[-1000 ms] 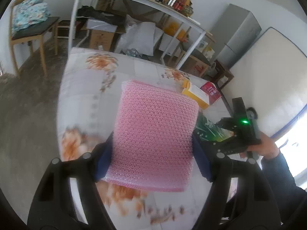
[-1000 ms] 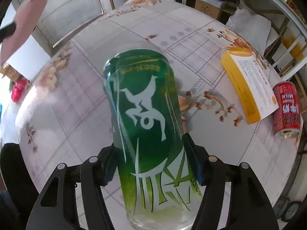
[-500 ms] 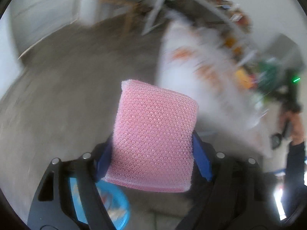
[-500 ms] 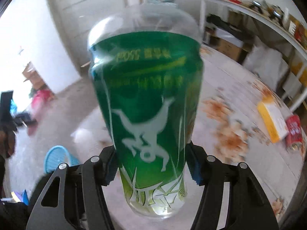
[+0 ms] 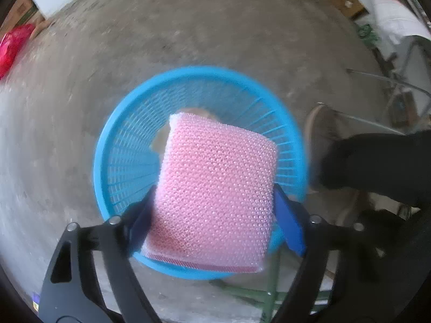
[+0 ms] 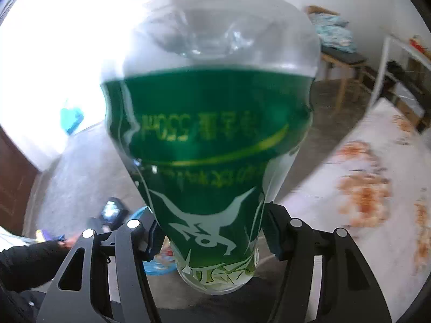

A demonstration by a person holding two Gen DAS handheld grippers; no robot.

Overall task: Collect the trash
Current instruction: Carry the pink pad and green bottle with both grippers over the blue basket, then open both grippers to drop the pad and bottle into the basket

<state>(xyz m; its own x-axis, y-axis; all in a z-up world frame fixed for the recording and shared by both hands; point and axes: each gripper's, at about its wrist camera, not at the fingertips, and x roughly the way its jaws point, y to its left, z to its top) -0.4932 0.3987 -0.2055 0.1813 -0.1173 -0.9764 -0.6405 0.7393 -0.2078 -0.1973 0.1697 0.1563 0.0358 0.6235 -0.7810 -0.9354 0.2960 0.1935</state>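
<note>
A bare concrete floor point(image 5: 215, 27) with a red bag point(image 5: 12, 45) at its edge; a wooden chair point(image 6: 336, 53) piled with patterned cushions point(image 6: 331, 31) against the wall, near a table under a floral cloth point(image 6: 377, 188).

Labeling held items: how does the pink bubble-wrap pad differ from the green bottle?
The pink bubble-wrap pad is flat, squarish and opaque with a bumpy surface; the green bottle is round, smooth and clear plastic under a printed label. The pad hangs directly over the blue basket; the bottle is off to the basket's side. Both sit between gripper fingers, though the left gripper is opening.
</note>
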